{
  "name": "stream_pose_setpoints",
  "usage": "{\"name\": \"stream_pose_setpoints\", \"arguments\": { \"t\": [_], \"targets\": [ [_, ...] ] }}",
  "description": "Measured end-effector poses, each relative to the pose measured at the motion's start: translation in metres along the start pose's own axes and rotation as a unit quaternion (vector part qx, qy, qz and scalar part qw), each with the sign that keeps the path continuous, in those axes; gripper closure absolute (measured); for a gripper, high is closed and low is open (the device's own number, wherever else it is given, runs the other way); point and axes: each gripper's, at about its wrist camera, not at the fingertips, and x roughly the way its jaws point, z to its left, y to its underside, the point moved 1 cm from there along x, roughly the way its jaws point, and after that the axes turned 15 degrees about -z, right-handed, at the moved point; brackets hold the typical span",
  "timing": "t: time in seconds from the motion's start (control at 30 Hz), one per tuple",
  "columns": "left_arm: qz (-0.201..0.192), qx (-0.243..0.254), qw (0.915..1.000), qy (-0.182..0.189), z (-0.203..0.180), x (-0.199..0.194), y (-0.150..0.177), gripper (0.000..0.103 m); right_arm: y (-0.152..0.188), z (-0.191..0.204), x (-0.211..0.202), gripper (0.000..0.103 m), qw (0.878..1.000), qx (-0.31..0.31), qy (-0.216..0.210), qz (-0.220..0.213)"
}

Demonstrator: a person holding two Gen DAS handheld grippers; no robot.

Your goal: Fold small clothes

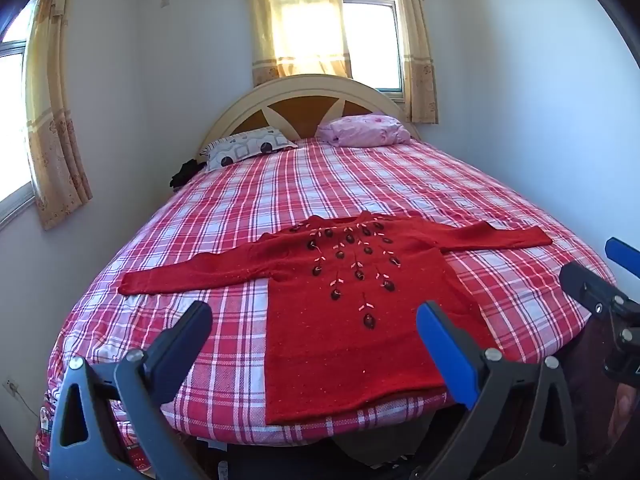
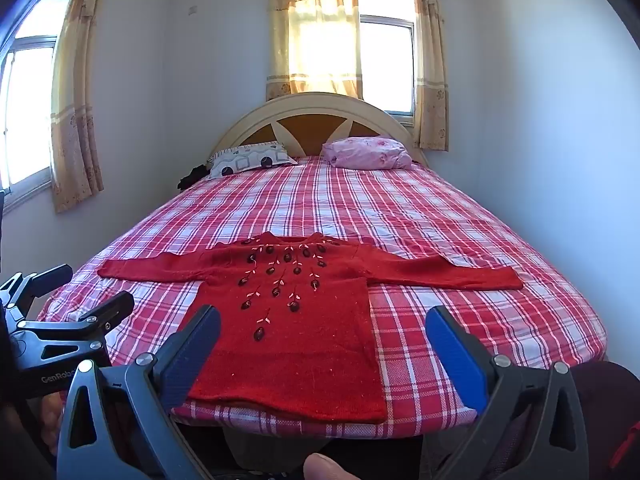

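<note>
A small red knitted sweater (image 1: 340, 320) (image 2: 288, 340) with dark beads and pale stitched leaves lies flat, front up, on the near end of the bed, both sleeves spread sideways. My left gripper (image 1: 316, 322) hangs open above the bed's near edge, over the sweater's lower left part, holding nothing. My right gripper (image 2: 324, 326) also stands open, above the sweater's hem, nothing between its fingers. Each gripper shows at the side of the other's view: the right gripper (image 1: 596, 276), the left gripper (image 2: 80, 292).
The bed carries a red and white checked cover (image 1: 400, 184) (image 2: 440, 216). A patterned pillow (image 1: 248, 148) and a pink pillow (image 1: 364, 130) lie by the headboard (image 1: 308, 92). White walls stand close on both sides, with curtained windows (image 2: 344, 40) behind.
</note>
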Motion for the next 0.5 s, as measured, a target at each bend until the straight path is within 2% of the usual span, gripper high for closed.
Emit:
{"name": "stream_pose_setpoints", "arguments": {
  "t": [0.5],
  "targets": [
    [-0.008, 0.001, 1.0000, 0.001, -0.0059, 0.0072, 0.0005, 0.000, 0.0073, -0.0018, 0.0091, 0.001, 1.000, -0.001, 0.004, 0.013]
  ]
}}
